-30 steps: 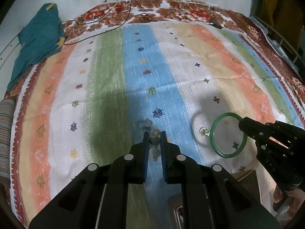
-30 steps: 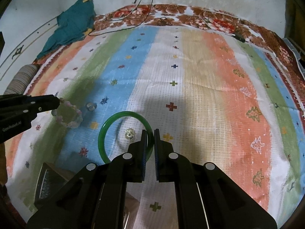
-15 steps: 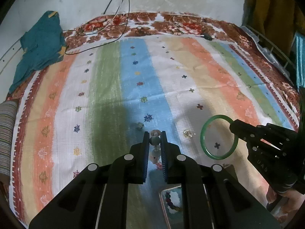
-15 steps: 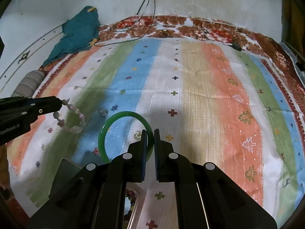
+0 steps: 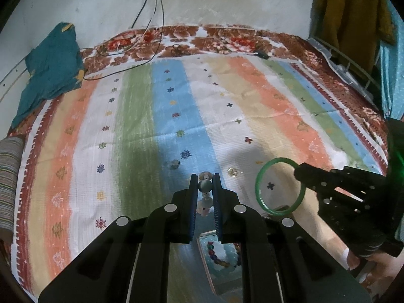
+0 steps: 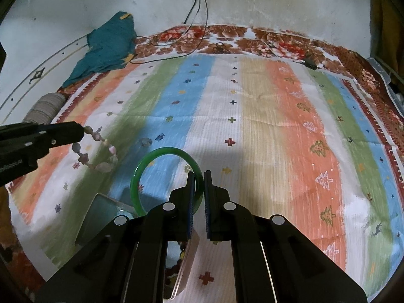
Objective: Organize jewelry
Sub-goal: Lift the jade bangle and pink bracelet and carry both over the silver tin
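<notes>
My left gripper (image 5: 205,185) is shut on a pale bead bracelet (image 5: 205,186), which hangs in a loop in the right wrist view (image 6: 99,154), lifted above the striped bedspread. My right gripper (image 6: 199,176) is shut on a green bangle (image 6: 166,151), also lifted; it shows in the left wrist view (image 5: 277,185) too. An open jewelry box (image 5: 219,260) with colored beads inside sits below both grippers, near the front edge; its lid shows in the right wrist view (image 6: 101,217). A small clear ring (image 5: 174,163) and a gold ring (image 5: 232,171) lie on the bedspread.
The striped bedspread (image 5: 227,96) covers the bed. A teal cloth (image 5: 50,68) lies at the far left corner. Cables (image 5: 141,58) run down the wall onto the far edge. A striped cushion (image 5: 8,176) sits at the left edge. A wire rack (image 5: 353,70) stands at right.
Both grippers have risen and pulled back from the bedspread, each carrying its piece. The jewelry box has come into view beneath them.
</notes>
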Tool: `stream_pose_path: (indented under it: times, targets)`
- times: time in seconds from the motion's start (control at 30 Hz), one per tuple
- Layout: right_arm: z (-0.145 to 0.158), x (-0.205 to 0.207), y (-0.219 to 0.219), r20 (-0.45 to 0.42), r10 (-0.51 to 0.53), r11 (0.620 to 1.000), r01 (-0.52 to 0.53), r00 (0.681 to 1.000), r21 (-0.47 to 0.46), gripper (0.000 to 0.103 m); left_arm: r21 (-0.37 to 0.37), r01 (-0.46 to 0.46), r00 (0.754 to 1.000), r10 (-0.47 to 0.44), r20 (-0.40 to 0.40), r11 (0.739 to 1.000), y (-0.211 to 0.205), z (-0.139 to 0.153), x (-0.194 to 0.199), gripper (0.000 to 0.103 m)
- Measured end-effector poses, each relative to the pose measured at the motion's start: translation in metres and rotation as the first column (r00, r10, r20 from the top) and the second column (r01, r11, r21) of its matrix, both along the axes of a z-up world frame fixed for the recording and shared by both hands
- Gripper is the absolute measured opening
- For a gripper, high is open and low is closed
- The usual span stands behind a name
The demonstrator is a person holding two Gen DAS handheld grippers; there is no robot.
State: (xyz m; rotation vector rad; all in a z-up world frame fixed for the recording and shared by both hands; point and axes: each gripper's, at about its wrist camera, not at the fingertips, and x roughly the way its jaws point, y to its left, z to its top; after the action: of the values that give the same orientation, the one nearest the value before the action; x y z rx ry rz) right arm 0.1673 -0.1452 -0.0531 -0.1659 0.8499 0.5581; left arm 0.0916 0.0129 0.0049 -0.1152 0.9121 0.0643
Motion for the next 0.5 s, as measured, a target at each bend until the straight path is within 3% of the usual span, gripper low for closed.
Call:
stream_pose_path:
  times: [0.5]
  targets:
    - [0.006,-0.026,-0.009,0.002,0.006,1.0,-0.006,1.0,0.015,0.008,-0.013,0.049,0.998,-0.048,0.049,0.999,-0.02,0.017,-0.036,0.011]
